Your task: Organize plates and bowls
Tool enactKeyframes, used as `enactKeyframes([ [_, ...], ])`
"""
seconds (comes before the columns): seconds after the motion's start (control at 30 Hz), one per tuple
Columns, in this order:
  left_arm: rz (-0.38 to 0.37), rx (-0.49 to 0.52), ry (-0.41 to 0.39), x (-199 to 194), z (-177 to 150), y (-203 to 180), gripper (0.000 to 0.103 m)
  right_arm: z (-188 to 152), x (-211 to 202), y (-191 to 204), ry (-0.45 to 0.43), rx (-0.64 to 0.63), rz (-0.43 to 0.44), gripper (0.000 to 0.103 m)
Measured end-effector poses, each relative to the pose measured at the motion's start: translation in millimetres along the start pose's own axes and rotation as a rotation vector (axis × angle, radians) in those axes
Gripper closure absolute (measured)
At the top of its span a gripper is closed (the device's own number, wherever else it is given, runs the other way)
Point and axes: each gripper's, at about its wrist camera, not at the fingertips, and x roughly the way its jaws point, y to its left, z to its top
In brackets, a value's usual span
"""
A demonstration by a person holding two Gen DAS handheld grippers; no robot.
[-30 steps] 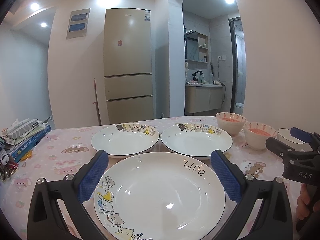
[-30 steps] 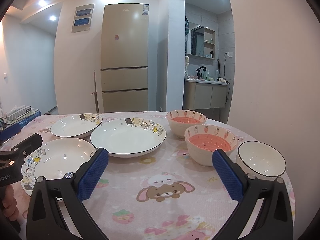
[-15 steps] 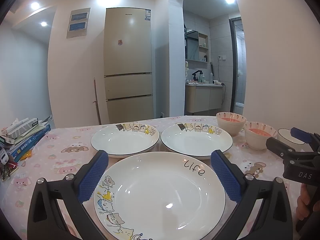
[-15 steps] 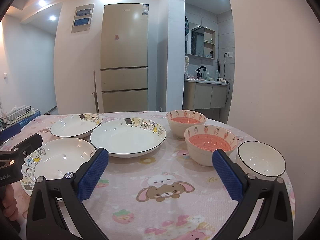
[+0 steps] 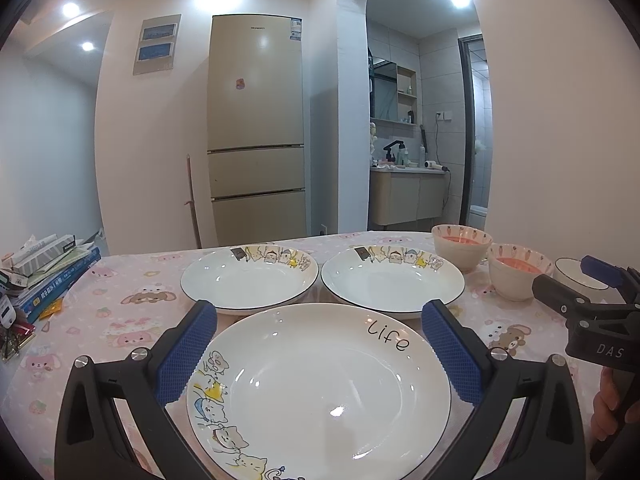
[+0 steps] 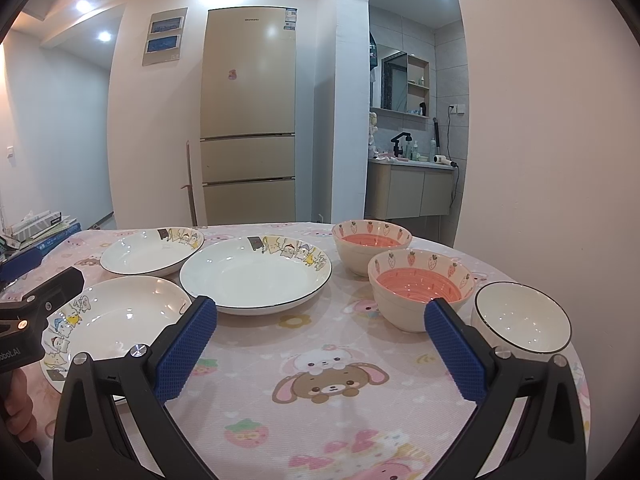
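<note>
Between my spread left fingers (image 5: 319, 354): "life" plate (image 5: 320, 392) | glazed, slippery, breakable; pinch its near rim | right fingers (image 6: 321, 348) spread, empty.

Your table (image 6: 344, 420) wears a pale pink cloth printed with bunnies, bears and strawberries. Lower centre of the left view: white "life" plate (image 5: 320, 392), thin black rim, cartoon cats along its left edge. Two deep plates (image 5: 250, 280) (image 5: 392, 280) white with cat bands. Right view: two cream bowls (image 6: 372, 246) (image 6: 420, 288), coral inside, carrot and strawberry motifs; white bowl (image 6: 520, 320), dark rim. Your fingers (image 6: 186, 350): blue textured pads on black.
</note>
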Motion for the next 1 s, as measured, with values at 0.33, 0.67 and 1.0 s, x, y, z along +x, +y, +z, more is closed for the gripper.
enactKeyframes([
  [0.33, -0.004, 0.039, -0.035, -12, 3, -10, 0.000, 2, -5, -7, -0.007, 0.003, 0.006, 0.000],
  [0.67, -0.088, -0.023, -0.059, -12, 66, -46, 0.000, 54, -33, -60, -0.033, 0.014, -0.018, 0.000],
  [1.0, -0.059, -0.001, -0.116, -3, 117, -99, 0.000, 103, -41, -142, -0.001, 0.045, 0.024, 0.000],
])
